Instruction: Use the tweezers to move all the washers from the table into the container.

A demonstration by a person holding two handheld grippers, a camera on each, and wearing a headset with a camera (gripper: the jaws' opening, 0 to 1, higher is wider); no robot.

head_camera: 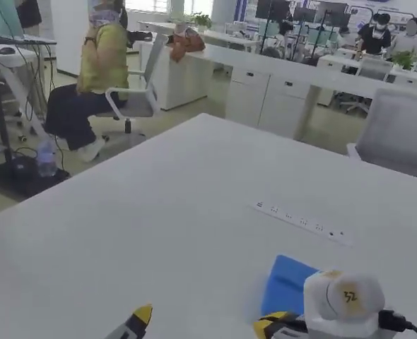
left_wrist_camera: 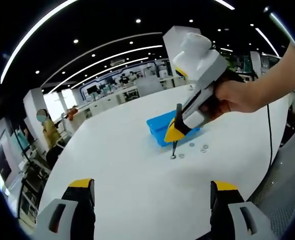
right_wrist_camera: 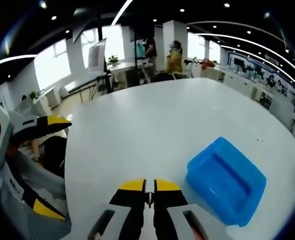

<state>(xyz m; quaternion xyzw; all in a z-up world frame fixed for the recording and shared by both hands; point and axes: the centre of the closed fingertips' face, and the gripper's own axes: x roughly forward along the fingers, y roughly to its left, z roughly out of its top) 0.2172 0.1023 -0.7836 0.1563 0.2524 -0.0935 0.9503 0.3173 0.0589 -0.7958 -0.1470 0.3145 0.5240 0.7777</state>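
Washers on the table beside the blue container, tweezers tip near them

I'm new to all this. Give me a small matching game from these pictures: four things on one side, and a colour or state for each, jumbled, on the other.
Things:
1 container
2 washers
3 left gripper
4 right gripper

Colour or state:
a shut on the tweezers
b blue
c jaws wide apart, holding nothing
d lying on the table

Pairs: 1-b, 2-d, 3-c, 4-a.
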